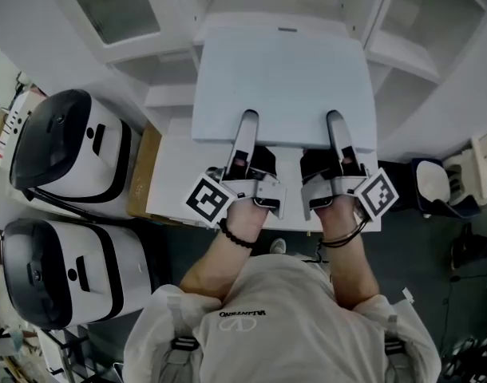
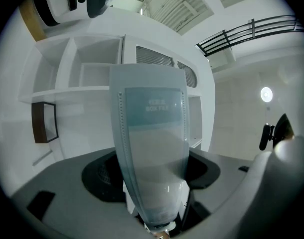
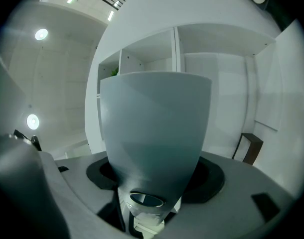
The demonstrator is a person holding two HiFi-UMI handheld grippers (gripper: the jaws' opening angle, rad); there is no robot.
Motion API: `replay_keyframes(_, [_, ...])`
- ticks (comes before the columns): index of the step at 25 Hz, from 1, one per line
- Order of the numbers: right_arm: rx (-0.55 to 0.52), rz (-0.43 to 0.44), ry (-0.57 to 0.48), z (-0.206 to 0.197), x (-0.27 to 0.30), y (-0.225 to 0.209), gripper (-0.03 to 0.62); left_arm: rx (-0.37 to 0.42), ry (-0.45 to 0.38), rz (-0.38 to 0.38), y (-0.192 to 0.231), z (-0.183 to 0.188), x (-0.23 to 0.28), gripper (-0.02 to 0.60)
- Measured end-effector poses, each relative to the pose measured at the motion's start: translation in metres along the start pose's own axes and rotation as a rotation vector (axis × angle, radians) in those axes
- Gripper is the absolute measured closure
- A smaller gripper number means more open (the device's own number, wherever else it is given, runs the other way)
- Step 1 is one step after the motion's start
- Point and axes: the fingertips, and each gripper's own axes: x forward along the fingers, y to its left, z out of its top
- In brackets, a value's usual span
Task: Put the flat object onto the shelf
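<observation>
The flat box file [image 1: 283, 86] is out in front of the white shelf unit [image 1: 170, 96], carried level by its near edge. The left tool [image 1: 245, 130] is clamped on that edge left of middle and the right tool [image 1: 337, 130] right of middle. Both gripper views show the jaws pinched on the thin plastic [image 2: 149, 148] [image 3: 154, 128].

It looks light, smooth and a little springy: a broad, thin panel likely to sag or slip if held at one point, so the two spread grips near the corners suit it. Whether its far edge already rests on a shelf board I cannot tell.

Open compartments lie far left and far right, and their uprights are the edges to clear. Two white-and-black devices [image 1: 72, 154] crowd the near left.
</observation>
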Motion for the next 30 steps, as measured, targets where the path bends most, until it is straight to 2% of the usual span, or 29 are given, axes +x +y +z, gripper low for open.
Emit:
replay_keyframes(9, [0.006,0.049,0.051,0.016,0.041,0.007,0.272,0.042,-0.052,-0.033,-0.007,0.010,0.035,0.270])
replay_keyframes(13, [0.024,0.031,0.031,0.017,0.051,-0.002,0.272,0.037,-0.039,-0.032,-0.001,0.016,0.048,0.270])
replay_keyframes(23, [0.002,-0.038,-0.002,0.024,0.085,-0.017,0.272,-0.031,-0.006,0.015,0.025,0.029,0.080,0.270])
replay_keyframes(30, [0.015,-0.077,-0.013,0.032,0.125,-0.028,0.267,-0.033,-0.002,0.045,0.040,0.048,0.117,0.270])
